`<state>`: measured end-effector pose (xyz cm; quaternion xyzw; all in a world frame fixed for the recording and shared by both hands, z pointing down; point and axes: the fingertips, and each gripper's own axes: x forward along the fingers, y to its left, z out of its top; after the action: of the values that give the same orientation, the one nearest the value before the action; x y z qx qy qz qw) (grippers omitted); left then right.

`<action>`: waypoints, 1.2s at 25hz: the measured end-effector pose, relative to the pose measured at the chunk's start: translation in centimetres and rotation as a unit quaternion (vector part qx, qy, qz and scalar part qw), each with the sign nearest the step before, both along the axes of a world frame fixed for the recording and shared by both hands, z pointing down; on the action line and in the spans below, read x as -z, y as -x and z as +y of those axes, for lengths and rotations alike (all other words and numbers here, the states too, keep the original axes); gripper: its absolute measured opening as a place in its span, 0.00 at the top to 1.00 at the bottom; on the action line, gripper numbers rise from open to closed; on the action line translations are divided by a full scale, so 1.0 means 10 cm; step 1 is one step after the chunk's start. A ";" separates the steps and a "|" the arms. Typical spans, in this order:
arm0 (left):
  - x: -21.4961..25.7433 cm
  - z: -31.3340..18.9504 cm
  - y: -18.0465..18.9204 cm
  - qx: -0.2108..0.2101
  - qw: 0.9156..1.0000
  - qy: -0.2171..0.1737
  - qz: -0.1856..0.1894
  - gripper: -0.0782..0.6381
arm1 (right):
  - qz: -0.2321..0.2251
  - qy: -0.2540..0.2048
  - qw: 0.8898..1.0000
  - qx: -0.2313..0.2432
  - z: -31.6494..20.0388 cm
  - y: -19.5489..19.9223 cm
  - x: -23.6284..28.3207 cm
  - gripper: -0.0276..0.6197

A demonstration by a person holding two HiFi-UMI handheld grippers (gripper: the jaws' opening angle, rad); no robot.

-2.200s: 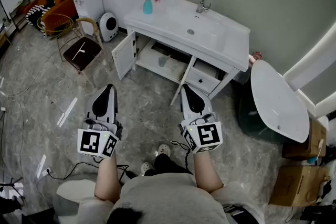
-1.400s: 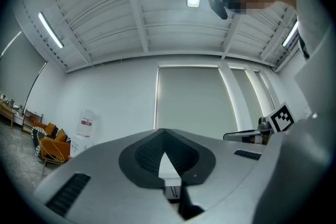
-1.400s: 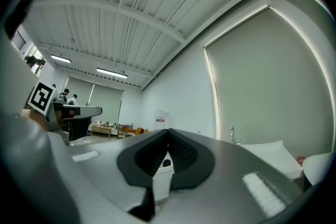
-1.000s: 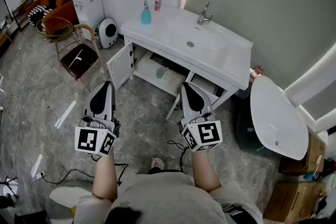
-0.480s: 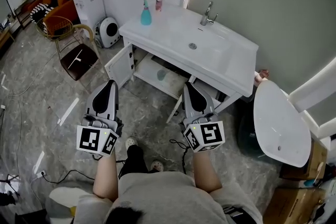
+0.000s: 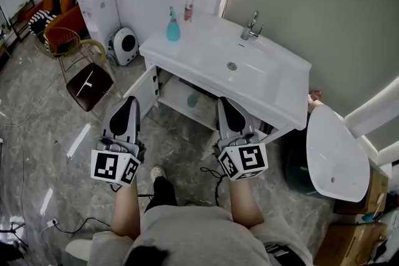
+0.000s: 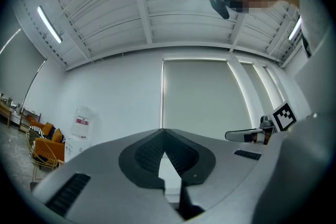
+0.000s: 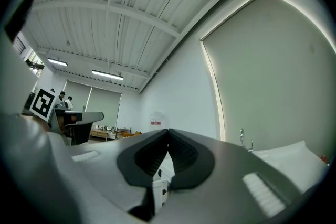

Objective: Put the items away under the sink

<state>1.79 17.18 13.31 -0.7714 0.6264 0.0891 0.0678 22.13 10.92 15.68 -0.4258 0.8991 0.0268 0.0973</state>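
**Head view.** The left tongs [image 6: 131, 101] and the right tongs [image 6: 222, 101] are held side by side and apart. Both point toward 12 o'clock at the white vanity sink [image 6: 274, 93]. Neither touches the vanity.

A teal spray bottle [image 6: 173, 26] and a pink-capped bottle [image 6: 188, 7] stand upright on the vanity top at its 10 o'clock corner. They are near each other and well apart from both tongs. The faucet [image 6: 252, 26] sits at 12 o'clock of the basin.

Under the sink, the cabinet door [image 6: 144, 93] at the 9 o'clock side stands open. A small teal item [image 6: 192, 99] rests on the shelf inside; its kind cannot be told.

At 10 o'clock of the view stand a water dispenser [image 6: 96, 0] and a round white appliance [image 6: 124, 45], with a chair [image 6: 87, 78] at 9 o'clock. An oval white table [image 6: 336, 146] lies at 3 o'clock, with cardboard boxes [image 6: 355, 221] at 4 o'clock.

**Left gripper view.** The left tongs are closed, tips meeting, with nothing between the pads. The water dispenser shows at 9 o'clock and the right tongs at 3 o'clock.

**Right gripper view.** The right tongs are closed tip to tip and grip nothing. The faucet shows at 3 o'clock above the white vanity top. The left tongs show at 9 o'clock.
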 end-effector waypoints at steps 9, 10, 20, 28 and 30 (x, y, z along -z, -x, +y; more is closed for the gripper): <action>0.15 -0.93 0.69 -0.034 0.999 -0.002 -0.003 0.89 | -0.003 -0.002 1.000 -0.030 -0.80 0.65 0.12 0.94; 0.18 -1.02 0.75 -0.038 0.999 -0.004 -0.005 0.89 | -0.005 -0.002 0.999 -0.034 -0.88 0.71 0.13 0.94; 0.16 -1.65 1.42 -0.054 0.998 0.000 -0.011 0.89 | -0.012 0.000 0.998 -0.057 -1.47 1.32 0.11 0.94; -0.03 -1.93 1.71 -0.061 0.998 0.013 0.005 0.89 | 0.001 0.002 0.998 -0.067 -1.71 1.57 0.07 0.94; -0.07 -2.01 1.72 -0.064 0.998 0.017 0.008 0.89 | 0.000 0.006 0.997 -0.071 -1.80 1.57 0.06 0.94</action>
<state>-15.45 -2.97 14.01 -0.8105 0.5772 0.0888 0.0443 6.40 -7.11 15.08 -0.4890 0.8669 0.0280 0.0927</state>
